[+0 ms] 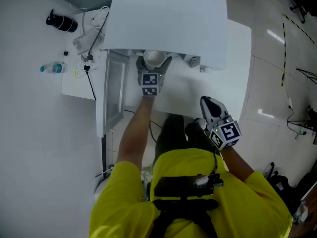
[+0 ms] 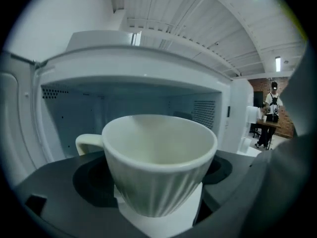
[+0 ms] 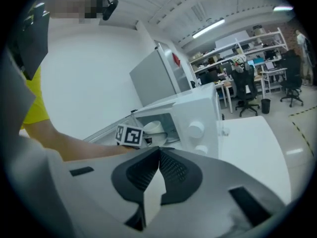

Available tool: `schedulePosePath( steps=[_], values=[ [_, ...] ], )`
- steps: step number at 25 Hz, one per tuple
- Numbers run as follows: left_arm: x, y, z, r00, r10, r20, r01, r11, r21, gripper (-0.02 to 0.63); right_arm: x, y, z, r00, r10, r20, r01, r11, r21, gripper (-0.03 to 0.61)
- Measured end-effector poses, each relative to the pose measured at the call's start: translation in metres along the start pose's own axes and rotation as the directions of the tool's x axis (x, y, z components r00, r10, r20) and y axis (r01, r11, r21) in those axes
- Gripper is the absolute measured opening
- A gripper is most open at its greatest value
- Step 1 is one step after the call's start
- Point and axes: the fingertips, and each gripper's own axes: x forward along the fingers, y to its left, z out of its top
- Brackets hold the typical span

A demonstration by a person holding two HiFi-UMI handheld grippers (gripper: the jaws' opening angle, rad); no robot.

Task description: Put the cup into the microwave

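Two grippers are in play. Nearest the person, at the right, the right gripper (image 3: 159,151) is carried with its jaws pressed together and nothing between them, well apart from the work. Farther off, the left gripper (image 2: 159,209) is spread wide and closed on the cup (image 2: 158,162). The cup's lower body is cradled upright between the dark pads (image 2: 89,182), with the rim kept level. The cup is judged to be glazed ceramic: stiff, fairly heavy for its size, and smooth enough to slip if the squeeze is eased. It is also judged liable to chip if knocked on the microwave's frame or set down hard. A hold across the ribbed lower body, as shown, is judged sound. The handle (image 2: 89,143), which sticks out to the left, is best left free and kept clear of the door side. The cup is seen to be off-white and empty, wide at the mouth and narrowing downward, with vertical flutes on the outside. Beyond it the microwave (image 1: 168,24) is found with its door (image 1: 115,90) swung open at the left. The cup is held just at the mouth of the cavity (image 2: 124,108) and is not yet set on its floor.
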Motion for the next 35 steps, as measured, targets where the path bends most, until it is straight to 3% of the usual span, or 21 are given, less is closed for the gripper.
schedulePosePath(
  steps=[5, 14, 18, 20, 24, 25, 27, 29, 33, 35],
  values=[
    [0.043, 0.038, 0.000, 1.000, 0.001, 0.006, -0.001, 1.000, -0.018, 0.466, 0.023, 0.002, -0.018, 0.998, -0.042, -0.051, 0.043, 0.999, 0.006, 0.005],
    [0.075, 0.057, -0.001, 1.000, 0.000, 0.007, 0.000, 0.999, -0.050, 0.466, 0.043, -0.012, -0.015, 0.994, -0.097, -0.047, 0.099, 0.994, 0.039, 0.005],
    [0.073, 0.058, -0.003, 1.000, 0.016, 0.005, -0.016, 0.999, -0.045, 0.482, 0.047, -0.012, -0.010, 0.994, -0.100, -0.032, 0.102, 0.994, 0.046, 0.005],
    [0.065, 0.058, -0.008, 1.000, 0.030, -0.003, -0.030, 0.998, -0.048, 0.525, 0.049, -0.010, -0.007, 0.995, -0.095, -0.026, 0.097, 0.994, 0.047, 0.005],
    [0.018, 0.053, -0.021, 0.997, 0.076, -0.001, -0.076, 0.991, -0.114, 0.525, 0.044, -0.010, -0.001, 0.995, -0.098, -0.014, 0.098, 0.994, 0.042, 0.005],
    [-0.002, 0.046, -0.020, 0.997, 0.077, 0.000, -0.076, 0.988, -0.132, 0.514, 0.040, -0.010, 0.003, 0.995, -0.099, -0.005, 0.100, 0.994, 0.036, 0.005],
    [-0.050, 0.028, -0.006, 0.997, 0.070, 0.023, -0.065, 0.986, -0.152, 0.417, 0.031, -0.010, 0.015, 0.995, -0.099, 0.021, 0.098, 0.995, 0.020, 0.005],
    [-0.099, 0.008, 0.020, 0.995, 0.056, 0.077, -0.043, 0.986, -0.162, 0.252, 0.018, -0.008, 0.033, 0.994, -0.095, 0.056, 0.095, 0.995, -0.006, 0.005],
    [-0.180, -0.037, 0.084, 0.988, -0.030, 0.149, 0.055, 0.984, -0.168, 0.199, -0.015, 0.004, 0.073, 0.991, -0.060, 0.124, 0.069, 0.995, -0.072, 0.005],
    [-0.209, -0.051, 0.106, 0.989, -0.028, 0.146, 0.052, 0.985, -0.162, 0.136, -0.035, 0.012, 0.093, 0.985, -0.033, 0.167, 0.051, 0.993, -0.105, 0.005]
  ],
)
